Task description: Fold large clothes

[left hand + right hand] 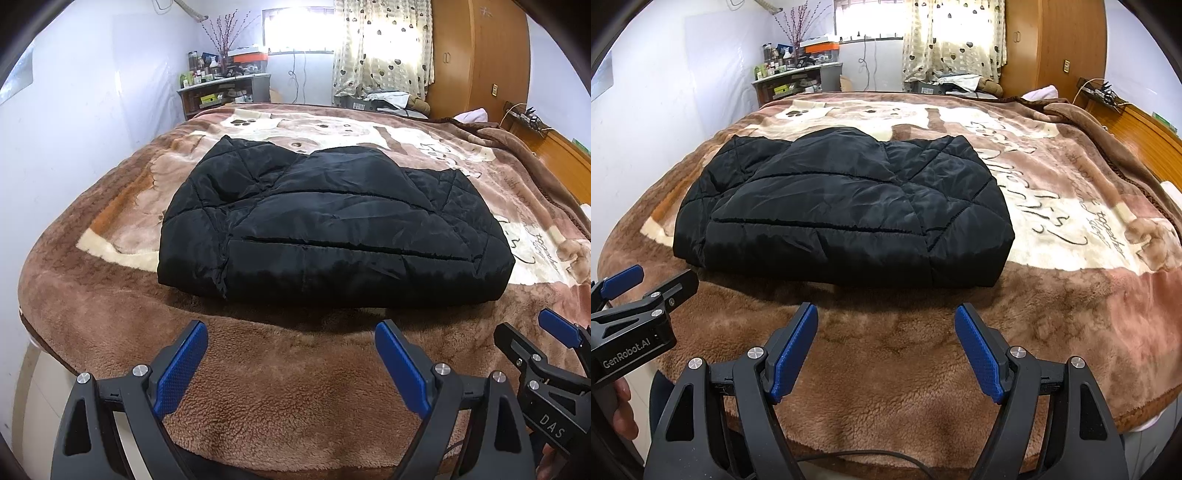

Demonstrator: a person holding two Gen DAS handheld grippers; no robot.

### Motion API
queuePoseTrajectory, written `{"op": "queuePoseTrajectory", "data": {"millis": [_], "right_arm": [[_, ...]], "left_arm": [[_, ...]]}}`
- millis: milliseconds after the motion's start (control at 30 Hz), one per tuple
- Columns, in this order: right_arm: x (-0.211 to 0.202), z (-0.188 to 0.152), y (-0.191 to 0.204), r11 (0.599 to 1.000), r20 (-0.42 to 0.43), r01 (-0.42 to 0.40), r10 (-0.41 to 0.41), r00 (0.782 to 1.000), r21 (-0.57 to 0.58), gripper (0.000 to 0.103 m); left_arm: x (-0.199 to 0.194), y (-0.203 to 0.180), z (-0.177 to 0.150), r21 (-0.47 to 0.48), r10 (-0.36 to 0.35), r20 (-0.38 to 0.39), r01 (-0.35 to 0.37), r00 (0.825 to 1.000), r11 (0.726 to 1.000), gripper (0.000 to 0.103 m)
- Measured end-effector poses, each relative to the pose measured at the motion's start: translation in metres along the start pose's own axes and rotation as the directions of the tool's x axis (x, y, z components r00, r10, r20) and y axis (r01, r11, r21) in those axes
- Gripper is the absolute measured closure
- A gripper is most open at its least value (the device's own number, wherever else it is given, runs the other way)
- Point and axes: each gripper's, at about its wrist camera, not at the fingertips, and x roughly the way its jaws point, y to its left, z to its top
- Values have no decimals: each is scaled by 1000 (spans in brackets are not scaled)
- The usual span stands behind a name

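1. Jacket [332, 225], black, quilted, padded: lies as a compact folded block in the middle of both frames, on the bed's brown fleece blanket [288, 387]. Sleeves look tucked in and no loose part trails out; judged near or at the end of folding.
2. Placement: the block rests flat with its thick folded edge toward the cameras, centred on the printed panel of the blanket. That position leaves a bare fleece strip along the lower frame between garment and grippers, probably so the bundle holds its shape without being pinned.
3. Left gripper [291, 365]: lower centre of its own view, jaws wide apart, nothing between them. It is level and pointed at the jacket's near edge, apart from the fabric. It also shows at the left edge of the right-wrist view.
4. Right gripper [886, 350]: lower centre of its own view, jaws apart and empty, aimed at the jacket's near right part, not touching. It sits just beside the left gripper.
5. Risk, judged: puffy filling may spring a fold open if untouched.
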Motion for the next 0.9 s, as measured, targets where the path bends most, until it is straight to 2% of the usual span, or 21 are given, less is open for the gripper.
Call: {"op": "queuePoseTrajectory", "data": {"millis": [900], "right_arm": [[1, 1, 0, 1000, -2, 1, -1, 1000, 4, 27]], "left_arm": [[0, -3, -1, 12, 13, 3, -13, 1000, 1000, 11]]}}
